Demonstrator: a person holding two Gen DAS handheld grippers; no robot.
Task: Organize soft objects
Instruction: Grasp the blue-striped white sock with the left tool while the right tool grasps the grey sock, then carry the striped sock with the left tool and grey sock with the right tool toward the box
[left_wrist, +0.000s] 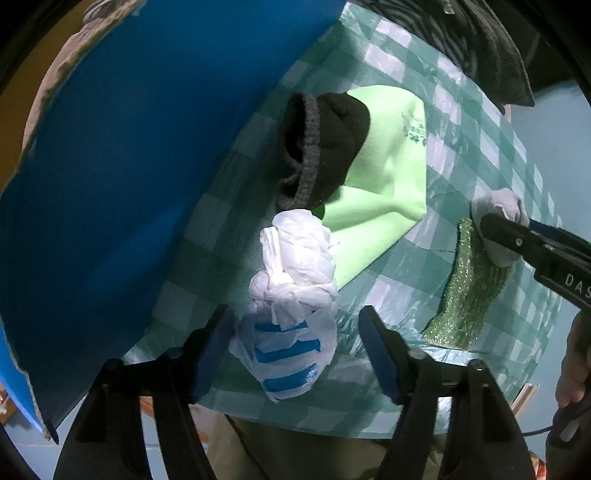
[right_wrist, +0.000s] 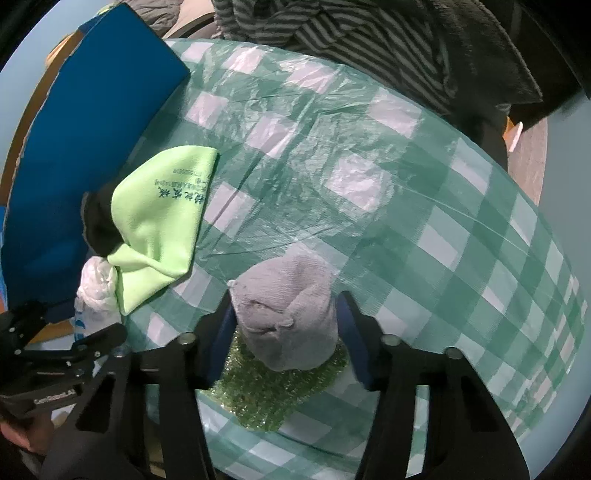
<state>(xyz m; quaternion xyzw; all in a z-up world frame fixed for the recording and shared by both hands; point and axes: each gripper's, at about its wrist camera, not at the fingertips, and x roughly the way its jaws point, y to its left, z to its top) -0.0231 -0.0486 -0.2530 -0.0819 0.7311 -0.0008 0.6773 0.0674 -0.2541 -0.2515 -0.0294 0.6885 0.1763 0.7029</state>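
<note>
A knotted white plastic bag with blue stripes (left_wrist: 291, 295) lies on the green checked table cover (left_wrist: 461, 147). My left gripper (left_wrist: 295, 317) straddles the bag from above, open, with a gap at its right pad. A rolled grey sock (right_wrist: 288, 314) rests on a glittery green scouring cloth (right_wrist: 273, 391). My right gripper (right_wrist: 286, 314) is shut on the sock, its blue pads against both sides. In the left wrist view, the right gripper (left_wrist: 495, 229) and the grey sock (left_wrist: 506, 206) sit at the right edge. A black knit sock (left_wrist: 325, 147) lies on a light green cloth (left_wrist: 384, 177).
A large blue board (left_wrist: 129, 184) rises along the left side of the table, close to the bag. A striped grey garment (right_wrist: 332, 33) is heaped at the far edge. A hand (left_wrist: 576, 369) holds the right gripper at the table's front right.
</note>
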